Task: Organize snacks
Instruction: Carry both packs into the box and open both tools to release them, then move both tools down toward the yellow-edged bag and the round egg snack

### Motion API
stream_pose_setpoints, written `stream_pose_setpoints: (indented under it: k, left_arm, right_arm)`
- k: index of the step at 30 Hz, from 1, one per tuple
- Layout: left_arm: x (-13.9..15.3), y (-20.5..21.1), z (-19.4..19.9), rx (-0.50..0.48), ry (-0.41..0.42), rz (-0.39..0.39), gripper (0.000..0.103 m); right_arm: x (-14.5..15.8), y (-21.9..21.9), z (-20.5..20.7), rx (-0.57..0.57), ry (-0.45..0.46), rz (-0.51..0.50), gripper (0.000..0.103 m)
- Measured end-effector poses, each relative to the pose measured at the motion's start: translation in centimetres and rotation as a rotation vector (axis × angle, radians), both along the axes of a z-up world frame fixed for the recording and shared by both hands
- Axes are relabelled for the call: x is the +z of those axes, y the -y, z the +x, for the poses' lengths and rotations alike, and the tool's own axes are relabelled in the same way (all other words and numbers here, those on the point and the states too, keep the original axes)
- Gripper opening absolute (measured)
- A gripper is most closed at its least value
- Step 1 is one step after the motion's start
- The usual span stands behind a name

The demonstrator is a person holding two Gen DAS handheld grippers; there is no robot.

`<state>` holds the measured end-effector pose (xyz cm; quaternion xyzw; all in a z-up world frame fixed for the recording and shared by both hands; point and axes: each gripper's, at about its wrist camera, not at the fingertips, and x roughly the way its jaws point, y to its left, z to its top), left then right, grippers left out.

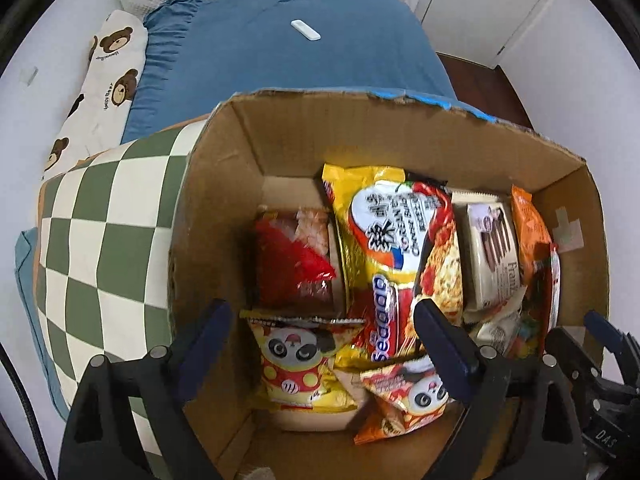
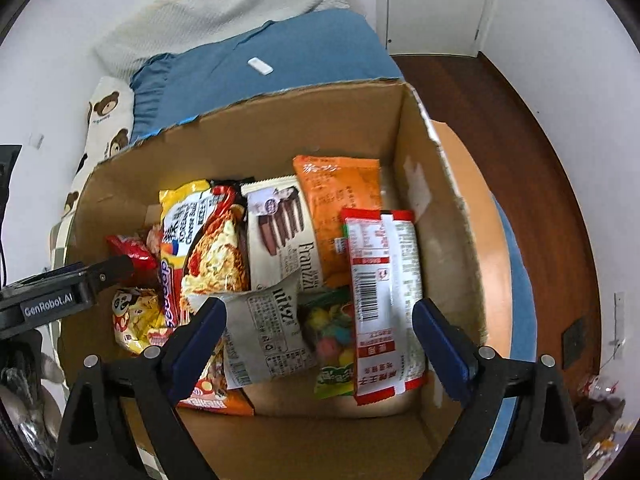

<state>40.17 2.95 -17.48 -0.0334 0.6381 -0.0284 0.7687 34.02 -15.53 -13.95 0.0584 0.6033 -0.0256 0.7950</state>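
An open cardboard box (image 1: 360,98) holds several snack packs. My left gripper (image 1: 326,336) hangs open over its left side, above a yellow panda pack (image 1: 296,364), with nothing between its fingers. Beside that pack lie a yellow noodle pack (image 1: 376,248), a red bag (image 1: 292,264) and a white Franzzi pack (image 1: 492,252). My right gripper (image 2: 320,328) stands open over the box's right side, above a crumpled Franzzi pack (image 2: 268,332), a bag of coloured candy (image 2: 332,332) and a red-and-white pack (image 2: 380,296). It holds nothing. An orange pack (image 2: 340,200) leans further back.
A green-and-white checkered cushion (image 1: 104,240) presses against the box's left wall. Behind it lie blue bedding (image 1: 280,48) with a small white device (image 1: 306,30) and a bear-print pillow (image 1: 108,80). A round wooden surface (image 2: 480,208) and dark wood floor (image 2: 520,120) lie to the right.
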Motion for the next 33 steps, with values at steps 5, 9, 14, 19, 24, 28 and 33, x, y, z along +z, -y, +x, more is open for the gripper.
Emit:
stream_pose_setpoints:
  k: [5, 9, 14, 19, 24, 28, 33]
  left_arm:
    - [0.5, -0.1, -1.7, 0.003, 0.02, 0.013, 0.093]
    - [1.4, -0.3, -3.0, 0.012, 0.041, 0.0, 0.093]
    - [3.8, 0.0, -5.2, 0.008, 0.103, 0.003, 0.093]
    - [6.6, 0.1, -8.4, 0.007, 0.188, 0.011, 0.093]
    - [9.6, -0.2, -11.8, 0.011, 0.267, 0.015, 0.093]
    - [11.7, -0.2, -14.7, 0.007, 0.322, 0.018, 0.093]
    - [13.9, 0.2, -18.3, 0.002, 0.396, 0.041, 0.093]
  right_arm:
    - [0.2, -0.4, -0.4, 0.016, 0.004, -0.008, 0.096]
    - [0.9, -0.7, -1.1, 0.035, 0.02, -0.021, 0.096]
    - [2.8, -0.9, -2.7, 0.058, 0.065, -0.039, 0.096]
    - [5.1, -1.3, -4.9, 0.08, 0.128, -0.054, 0.096]
    - [7.9, -1.6, -8.1, 0.102, 0.195, -0.059, 0.096]
    - [10.0, -1.5, -10.9, 0.11, 0.246, -0.06, 0.096]
    - [12.7, -1.5, -14.6, 0.115, 0.316, -0.072, 0.096]
